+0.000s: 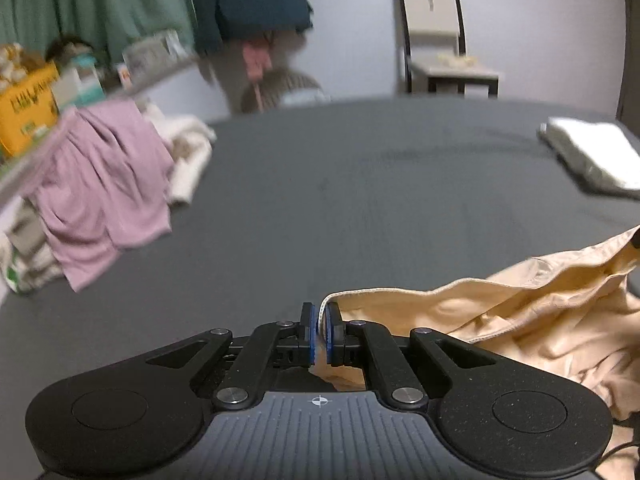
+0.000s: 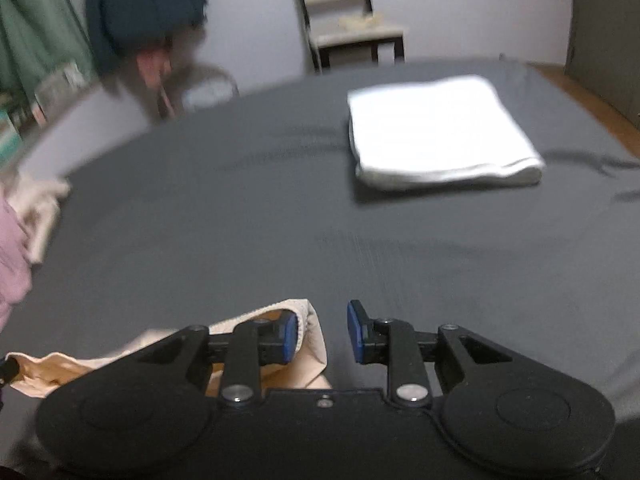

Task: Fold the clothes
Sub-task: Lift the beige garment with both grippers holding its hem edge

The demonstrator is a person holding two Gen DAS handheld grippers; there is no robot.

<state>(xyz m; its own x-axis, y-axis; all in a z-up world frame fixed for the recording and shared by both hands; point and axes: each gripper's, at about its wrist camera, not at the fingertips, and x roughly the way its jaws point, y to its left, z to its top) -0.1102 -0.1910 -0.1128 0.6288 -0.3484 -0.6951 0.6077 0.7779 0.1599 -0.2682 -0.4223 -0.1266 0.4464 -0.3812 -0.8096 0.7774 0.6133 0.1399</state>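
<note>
A crumpled beige garment (image 1: 520,320) lies on the dark grey bed surface (image 1: 340,200) at the lower right of the left wrist view. My left gripper (image 1: 320,332) is shut on its hemmed corner. In the right wrist view my right gripper (image 2: 323,332) is open; another corner of the beige garment (image 2: 310,332) drapes against the left fingertip (image 2: 289,338), loose between the jaws. The rest of the cloth trails to the lower left.
A folded white towel (image 2: 436,132) lies far right on the bed; it also shows in the left wrist view (image 1: 592,152). A pink garment (image 1: 104,184) and cream clothes (image 1: 188,152) are heaped at the left edge. A chair (image 1: 440,40) stands beyond.
</note>
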